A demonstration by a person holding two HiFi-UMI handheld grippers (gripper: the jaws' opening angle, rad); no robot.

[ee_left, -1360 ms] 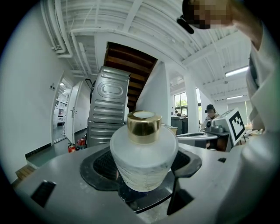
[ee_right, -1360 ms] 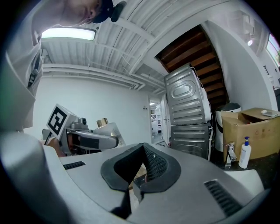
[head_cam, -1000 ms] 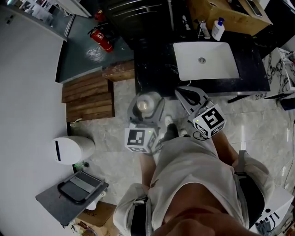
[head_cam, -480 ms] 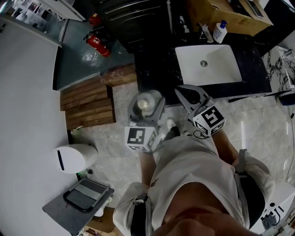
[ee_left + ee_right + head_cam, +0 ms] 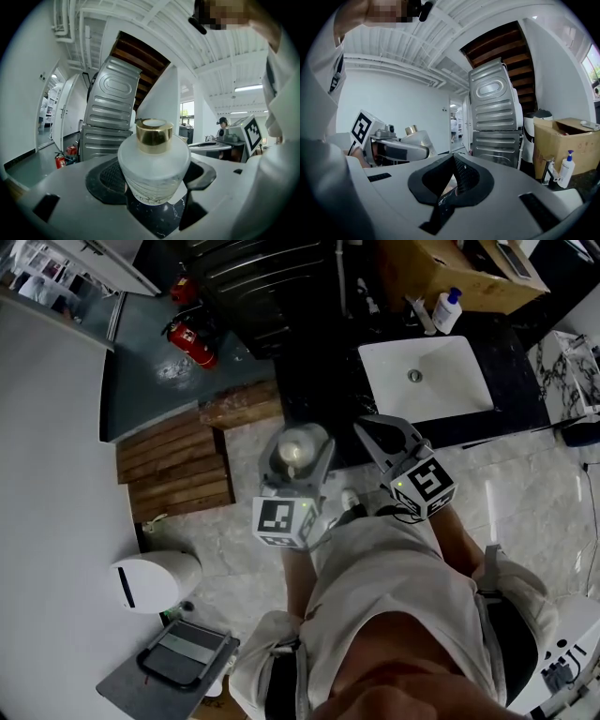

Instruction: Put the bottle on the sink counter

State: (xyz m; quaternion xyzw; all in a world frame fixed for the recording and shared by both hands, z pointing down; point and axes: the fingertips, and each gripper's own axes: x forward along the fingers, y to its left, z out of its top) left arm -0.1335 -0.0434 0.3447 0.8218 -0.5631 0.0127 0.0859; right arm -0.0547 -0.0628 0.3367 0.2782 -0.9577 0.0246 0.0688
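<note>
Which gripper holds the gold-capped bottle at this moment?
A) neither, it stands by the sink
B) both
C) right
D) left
D: the left gripper is clamped on the bottle, while the right gripper is shut on nothing.

Head looks down; gripper views share staircase [image 5: 140, 61].

Workshop hall: fire extinguisher [image 5: 190, 335], sink [image 5: 452, 382], steel cabinet [image 5: 110, 117].

A red fire extinguisher [image 5: 192, 334] is seen near a wooden pallet [image 5: 173, 465]; a white bin [image 5: 153, 580] is set on the floor.
</note>
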